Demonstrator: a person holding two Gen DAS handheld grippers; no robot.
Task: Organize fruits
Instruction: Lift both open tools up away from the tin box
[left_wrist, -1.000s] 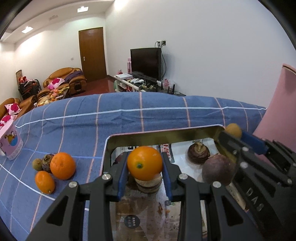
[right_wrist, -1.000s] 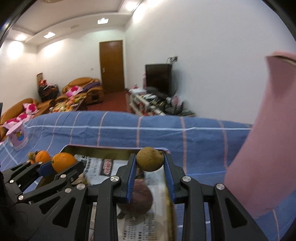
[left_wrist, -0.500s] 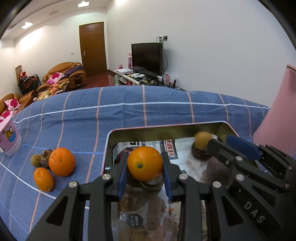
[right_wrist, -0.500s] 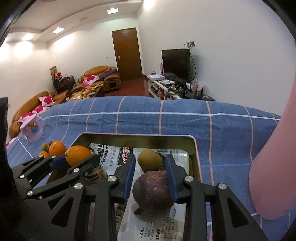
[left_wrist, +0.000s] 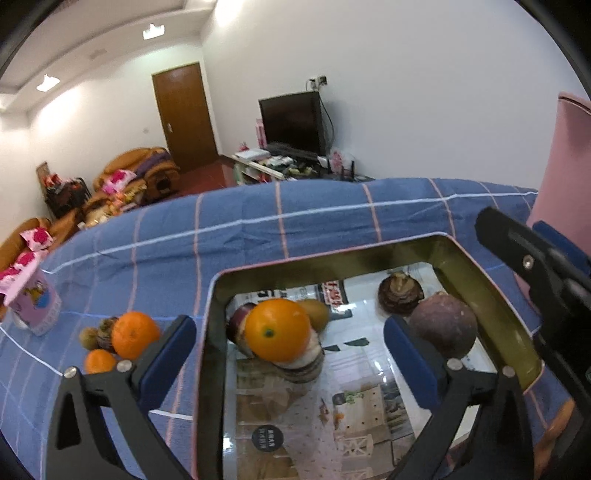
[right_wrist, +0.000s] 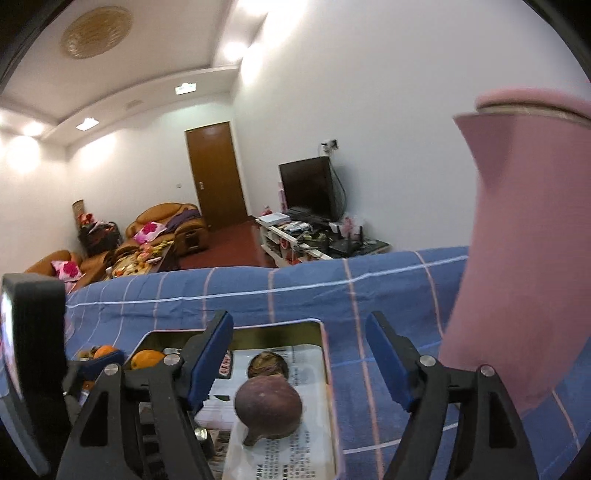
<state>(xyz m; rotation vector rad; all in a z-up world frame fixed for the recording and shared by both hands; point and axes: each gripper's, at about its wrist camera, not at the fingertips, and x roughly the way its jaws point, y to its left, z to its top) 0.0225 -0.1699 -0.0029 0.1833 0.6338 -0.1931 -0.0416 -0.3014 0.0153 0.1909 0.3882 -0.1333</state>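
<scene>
In the left wrist view my left gripper (left_wrist: 288, 354) has its jaws opening wide. An orange (left_wrist: 277, 329) rests between them on other fruit in the gold tin (left_wrist: 332, 254), free of both pads. A brown kiwi (left_wrist: 314, 314) lies just behind it. A mangosteen (left_wrist: 400, 295) and a round purple fruit (left_wrist: 443, 328) lie at the tin's right side. My right gripper (right_wrist: 299, 358) is opening too, with nothing between its pads. The purple fruit (right_wrist: 267, 406) and the mangosteen (right_wrist: 267, 363) lie in the tin (right_wrist: 325, 354) below it.
Two oranges (left_wrist: 135, 334) and two smaller fruits lie on the blue checked cloth (left_wrist: 258, 229) left of the tin. A pink carton (left_wrist: 33, 302) stands at the far left. A pink chair back (right_wrist: 517, 258) rises close on the right.
Both grippers went from shut to open. The left one let go of the orange onto the pile in the tin. The right one dropped the kiwi into the tin and drew back.
</scene>
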